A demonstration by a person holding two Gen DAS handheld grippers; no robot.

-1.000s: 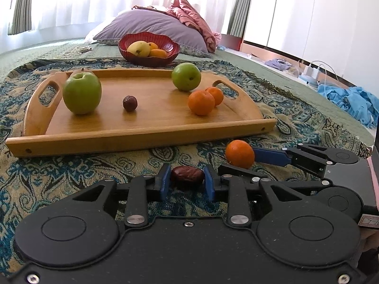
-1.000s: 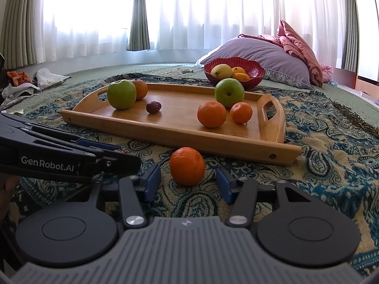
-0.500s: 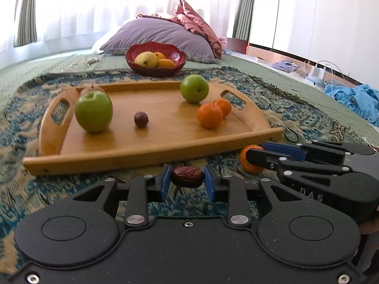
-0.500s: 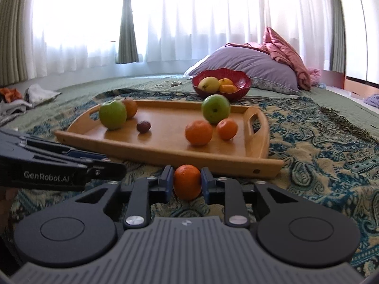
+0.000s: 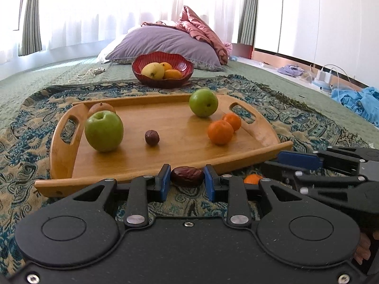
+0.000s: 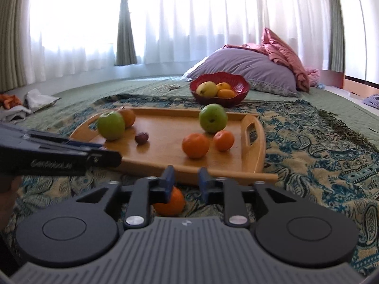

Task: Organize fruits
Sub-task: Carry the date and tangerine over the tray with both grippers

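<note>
The left gripper has its jaws pinching a dark red date between the blue pads, held just near the front rim of the wooden tray; the right gripper has its jaws spread with nothing between them, and a loose orange sits on the patterned blanket below and slightly left of them, partly hidden by the left finger; whether that finger touches the orange I cannot tell; in the left wrist view only a sliver of this orange shows behind the gripper body, with the right gripper's black frame just to its right.

On the tray, a large green apple stands near the left handle with a brownish fruit just behind it; a small dark date-like fruit lies near the middle; a second green apple sits toward the far right; two oranges, a bigger one and a smaller one, rest touching each other near the right handle.

Beyond the tray a red bowl holds a yellow fruit and two orange ones; a purple pillow lies behind the bowl with a pink cloth on its right end.
</note>
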